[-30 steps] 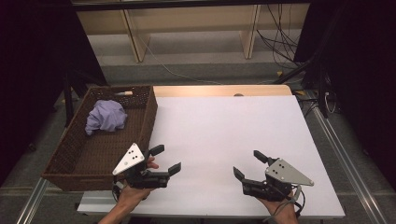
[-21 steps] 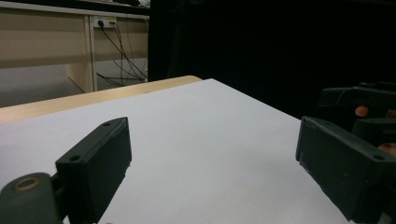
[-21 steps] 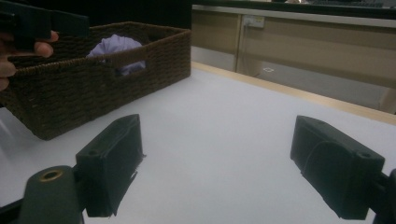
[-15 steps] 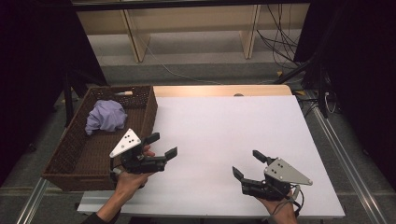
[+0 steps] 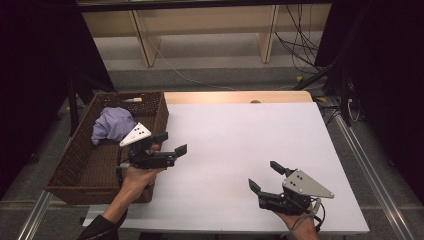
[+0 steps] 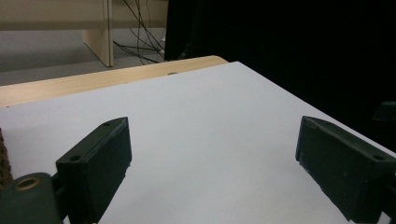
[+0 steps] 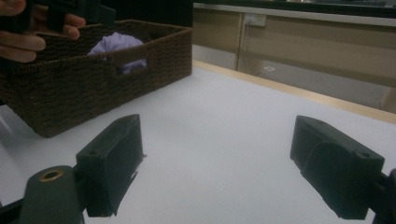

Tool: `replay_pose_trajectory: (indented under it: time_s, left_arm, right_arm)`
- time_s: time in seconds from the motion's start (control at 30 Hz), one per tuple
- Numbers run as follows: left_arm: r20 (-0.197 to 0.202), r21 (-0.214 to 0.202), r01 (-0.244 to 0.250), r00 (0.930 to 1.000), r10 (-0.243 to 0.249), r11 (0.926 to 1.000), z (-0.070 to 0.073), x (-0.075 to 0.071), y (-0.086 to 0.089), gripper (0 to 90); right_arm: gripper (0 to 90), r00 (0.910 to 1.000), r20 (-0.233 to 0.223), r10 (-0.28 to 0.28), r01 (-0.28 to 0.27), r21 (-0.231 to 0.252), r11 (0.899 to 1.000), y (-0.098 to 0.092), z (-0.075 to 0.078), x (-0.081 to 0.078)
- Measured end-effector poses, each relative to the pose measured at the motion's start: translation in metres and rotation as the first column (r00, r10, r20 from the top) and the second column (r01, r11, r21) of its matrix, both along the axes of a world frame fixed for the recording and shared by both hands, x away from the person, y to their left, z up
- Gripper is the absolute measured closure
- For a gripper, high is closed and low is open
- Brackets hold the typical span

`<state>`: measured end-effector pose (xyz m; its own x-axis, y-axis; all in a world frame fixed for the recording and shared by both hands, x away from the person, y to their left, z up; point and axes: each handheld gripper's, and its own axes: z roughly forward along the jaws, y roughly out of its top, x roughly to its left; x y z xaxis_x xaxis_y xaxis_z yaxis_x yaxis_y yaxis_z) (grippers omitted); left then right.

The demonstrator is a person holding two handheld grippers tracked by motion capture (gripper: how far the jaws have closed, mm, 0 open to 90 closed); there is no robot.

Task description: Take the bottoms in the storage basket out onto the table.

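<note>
Now left tongs (image 5: 173,143) higher, nearer basket (image 5: 75,165).

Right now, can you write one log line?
left gripper: jaws open, empty, beside basket | right gripper: jaws open, empty | purple cloth: in basket

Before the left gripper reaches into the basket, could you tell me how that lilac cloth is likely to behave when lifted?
The lilac cloth lies crumpled in soft folds, so it is probably floppy and would drape and unfurl from the jaws. It looks thin, so likely light. Bunched against a wall of the wicker basket, it may snag on the rough weave if dragged rather than lifted.
</note>
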<state>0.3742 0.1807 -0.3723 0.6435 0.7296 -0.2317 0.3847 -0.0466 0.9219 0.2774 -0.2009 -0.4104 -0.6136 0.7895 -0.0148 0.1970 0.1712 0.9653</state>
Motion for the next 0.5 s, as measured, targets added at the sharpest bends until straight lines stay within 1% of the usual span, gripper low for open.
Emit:
replay_pose_trajectory:
  time_s: [0.07,0.1,0.27,0.4,0.43,0.47,0.5]
  left_arm:
    - [-0.004,-0.003,-0.005,1.0,0.005,1.0,0.0,0.002,0.001,10.2]
    - [-0.009,-0.009,-0.014,0.9999,0.014,0.9999,0.001,0.005,0.004,10.3]
    - [-0.017,-0.012,-0.029,0.9994,0.029,0.9995,0.002,0.012,0.008,10.5]
    - [-0.021,-0.001,-0.034,0.9992,0.034,0.9994,0.001,0.016,0.01,10.5]
    - [-0.025,0.004,-0.045,0.9987,0.045,0.999,0.002,0.019,0.012,10.5]
    - [-0.025,0.004,-0.045,0.9987,0.045,0.999,0.002,0.019,0.012,10.5]
    - [-0.026,0.015,-0.055,0.9981,0.055,0.9984,0.002,0.023,0.015,10.5]
  right_arm:
    - [17.8,1.0,0.002,0.0,0.0,0.0,1.0,0.0,0.0,0.0]
    - [17.8,1.0,0.003,0.0,0.0,0.002,1.0,0.0,0.0,0.0]
    - [17.8,1.0,0.001,-0.001,0.001,0.004,1.0,0.0,0.0,0.0]
    - [17.9,1.0,0.004,-0.002,0.002,0.002,1.0,0.0,0.0,-0.001]
    - [17.9,1.0,0.003,-0.003,0.003,0.001,1.0,0.0,0.0,-0.001]
    - [17.9,1.0,0.002,-0.004,0.004,0.0,1.0,0.0,0.0,-0.001]
    - [17.9,1.0,0.0,-0.004,0.004,0.001,1.0,0.0,0.0,0.0]
